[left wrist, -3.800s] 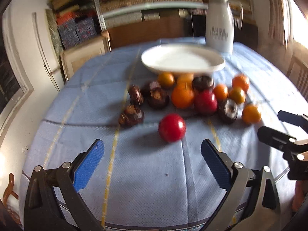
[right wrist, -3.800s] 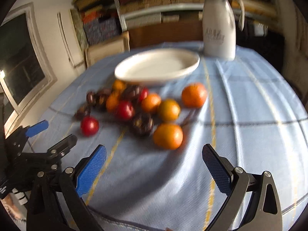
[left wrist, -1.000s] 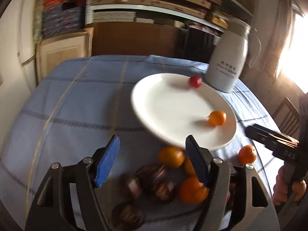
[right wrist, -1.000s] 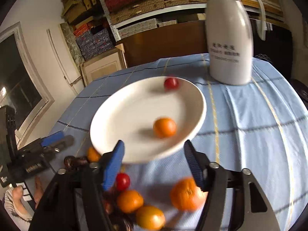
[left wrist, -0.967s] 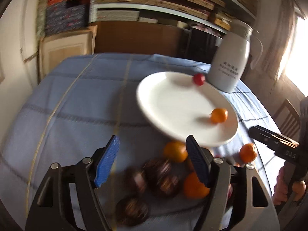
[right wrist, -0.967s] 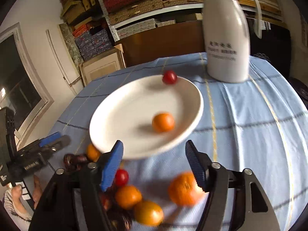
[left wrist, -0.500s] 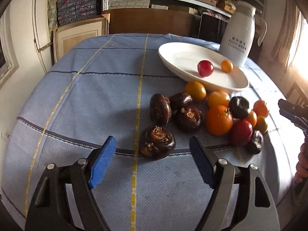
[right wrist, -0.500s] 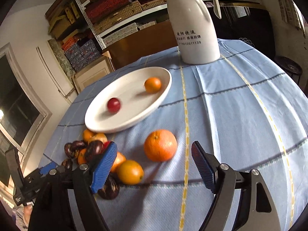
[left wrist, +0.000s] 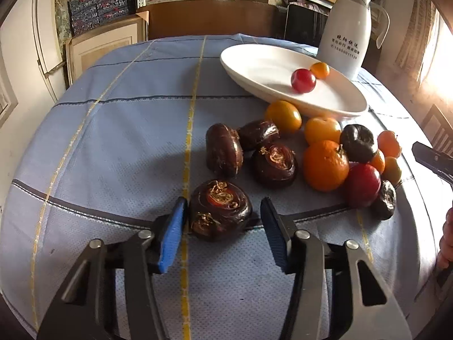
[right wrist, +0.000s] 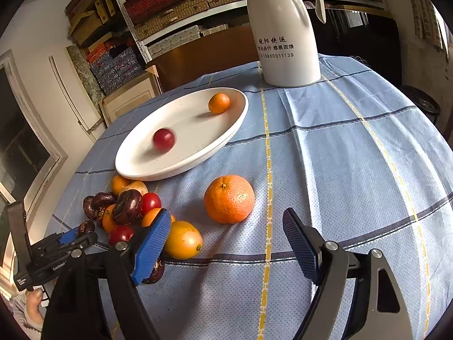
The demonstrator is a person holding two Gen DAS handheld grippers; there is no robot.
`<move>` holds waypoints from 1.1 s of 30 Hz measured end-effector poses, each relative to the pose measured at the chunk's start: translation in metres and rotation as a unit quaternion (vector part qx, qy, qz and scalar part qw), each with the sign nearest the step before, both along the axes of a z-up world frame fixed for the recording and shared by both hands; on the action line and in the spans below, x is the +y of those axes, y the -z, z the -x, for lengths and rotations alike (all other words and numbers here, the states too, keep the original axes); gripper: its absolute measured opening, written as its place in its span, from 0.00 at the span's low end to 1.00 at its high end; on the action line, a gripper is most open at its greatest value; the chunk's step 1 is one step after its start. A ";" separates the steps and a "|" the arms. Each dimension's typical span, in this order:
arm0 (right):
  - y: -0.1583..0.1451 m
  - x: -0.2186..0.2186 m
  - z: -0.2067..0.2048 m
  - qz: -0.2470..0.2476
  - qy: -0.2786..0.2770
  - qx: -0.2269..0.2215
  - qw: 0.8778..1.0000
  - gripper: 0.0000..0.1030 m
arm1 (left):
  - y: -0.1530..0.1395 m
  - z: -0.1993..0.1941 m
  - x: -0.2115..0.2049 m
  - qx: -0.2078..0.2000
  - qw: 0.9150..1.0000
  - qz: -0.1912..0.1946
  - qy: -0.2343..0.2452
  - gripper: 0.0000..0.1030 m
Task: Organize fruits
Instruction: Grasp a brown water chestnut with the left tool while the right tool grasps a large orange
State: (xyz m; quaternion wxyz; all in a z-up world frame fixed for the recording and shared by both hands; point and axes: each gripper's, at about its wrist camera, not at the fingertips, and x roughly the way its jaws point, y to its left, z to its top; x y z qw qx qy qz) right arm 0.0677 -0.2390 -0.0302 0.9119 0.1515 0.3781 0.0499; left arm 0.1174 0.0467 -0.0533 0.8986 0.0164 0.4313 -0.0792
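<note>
A white plate [left wrist: 254,65] holds a red cherry tomato [left wrist: 303,80] and a small orange fruit [left wrist: 320,70]; it also shows in the right wrist view [right wrist: 198,153]. My left gripper [left wrist: 223,223] is open around a dark brown water chestnut [left wrist: 220,210]; the left pad touches it, the right pad stands a little off. More chestnuts [left wrist: 274,164], oranges [left wrist: 325,165] and tomatoes [left wrist: 362,185] lie in a heap before the plate. My right gripper [right wrist: 226,243] is open just short of a big orange [right wrist: 229,199], with a yellow-orange fruit [right wrist: 183,239] by its left pad.
A white thermos jug [right wrist: 283,34] stands behind the plate on the blue checked tablecloth [right wrist: 354,155]. Shelves with boxes and a cabinet stand beyond the round table. The right gripper's tip [left wrist: 433,160] shows at the left view's right edge.
My left gripper has moved forward and down and narrowed around the nearest water chestnut. My right gripper has come closer to the big orange. The tomato on the plate has rolled a little.
</note>
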 end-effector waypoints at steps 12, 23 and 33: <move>0.010 -0.018 -0.013 -0.045 0.009 0.025 0.999 0.71 | -0.001 0.001 0.004 -0.001 1.000 0.009 0.000 0.41; 0.026 -0.004 -0.039 -0.038 -0.012 0.055 0.998 0.50 | 0.000 0.001 0.001 -0.001 1.000 0.003 0.006 0.42; 0.009 -0.010 -0.024 -0.056 -0.013 0.011 0.998 0.44 | -0.031 0.015 -0.006 -0.052 0.998 0.028 0.013 0.41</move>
